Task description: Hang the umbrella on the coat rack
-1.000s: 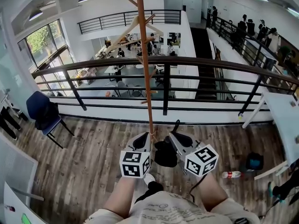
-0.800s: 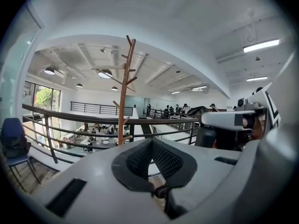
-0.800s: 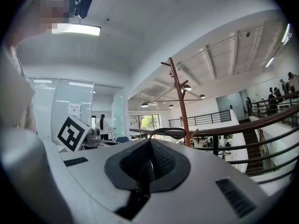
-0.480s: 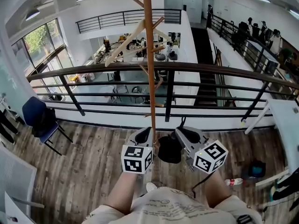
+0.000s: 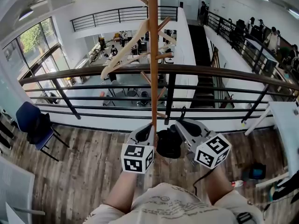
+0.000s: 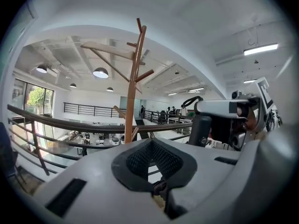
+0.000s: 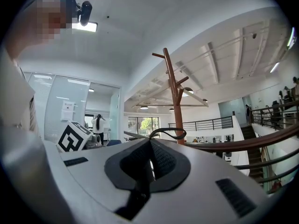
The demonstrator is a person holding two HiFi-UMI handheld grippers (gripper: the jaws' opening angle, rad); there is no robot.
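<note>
Head view, looking down: I hold a gripper in each hand over a wood floor (image 5: 88,167), w/ a folded black umbrella (image 5: 168,144) hanging between them, just beside the left one. My right gripper (image 5: 181,123) is clamped on the umbrella's thin black strap (image 7: 166,133); its loop sticks up past the jaw tips in the right gripper view. My left gripper (image 5: 145,132) has its jaws pressed together, apparently on nothing. The wooden coat rack (image 5: 153,55) rises just in front of both grippers, pegs up high, w/ a dark railing (image 5: 93,71) behind it.

Dark railing (image 5: 93,71) ahead; blue chair (image 5: 27,119) left; bottle (image 5: 237,184) on wood floor (image 5: 84,164).
</note>
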